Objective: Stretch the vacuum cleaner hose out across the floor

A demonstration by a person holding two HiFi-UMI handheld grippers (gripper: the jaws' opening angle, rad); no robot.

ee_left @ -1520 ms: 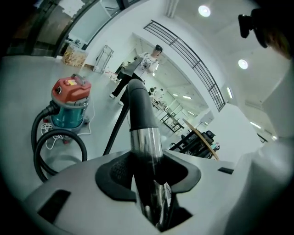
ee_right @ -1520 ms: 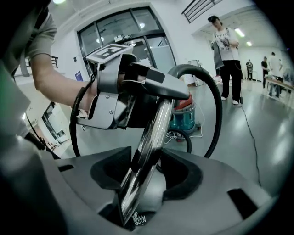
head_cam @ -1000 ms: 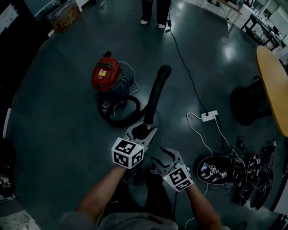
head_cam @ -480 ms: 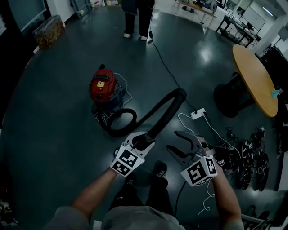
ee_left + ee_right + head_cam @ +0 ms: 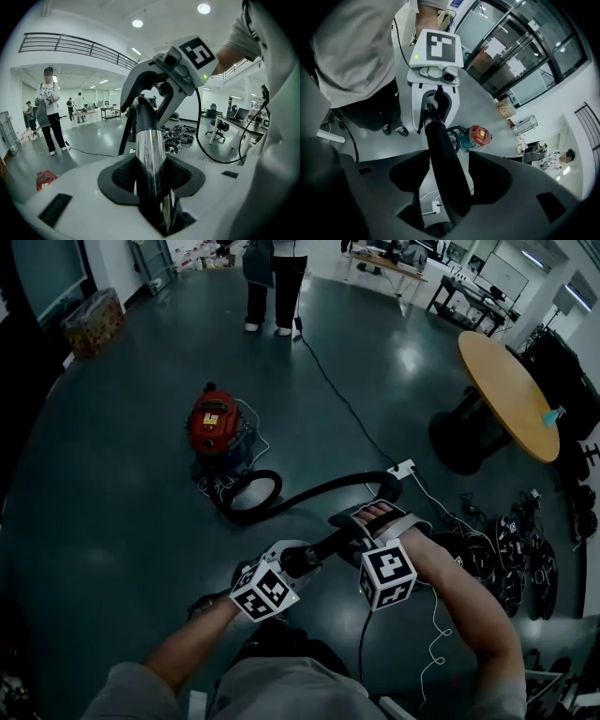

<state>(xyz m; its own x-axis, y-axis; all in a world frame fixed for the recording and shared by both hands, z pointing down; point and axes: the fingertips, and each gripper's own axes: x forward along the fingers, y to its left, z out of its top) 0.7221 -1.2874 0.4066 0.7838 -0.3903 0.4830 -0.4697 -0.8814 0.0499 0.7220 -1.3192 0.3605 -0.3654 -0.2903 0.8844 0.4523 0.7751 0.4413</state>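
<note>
The left gripper (image 5: 298, 557), at lower centre of the head view, is clamped on the chrome wand tube (image 5: 151, 154) at the free end of the vacuum cleaner hose (image 5: 314, 493); in the left gripper view the tube is pinched between both pads. Just right of it, the right gripper (image 5: 368, 521) straddles the black hose a little further along. Its jaws have just been opening and stand wide, with the hose running up between them, and a sliver of floor shows beside the hose in the right gripper view, so they are not squeezing it. From the grippers the hose rises to the right, bends near the white power strip (image 5: 401, 468), then sweeps left across the dark floor (image 5: 112, 512) into a loop beside the red canister vacuum cleaner (image 5: 216, 421) at upper left of centre. A person (image 5: 272, 282) stands at the top edge, and a round wooden table (image 5: 511, 390) sits at upper right
</note>
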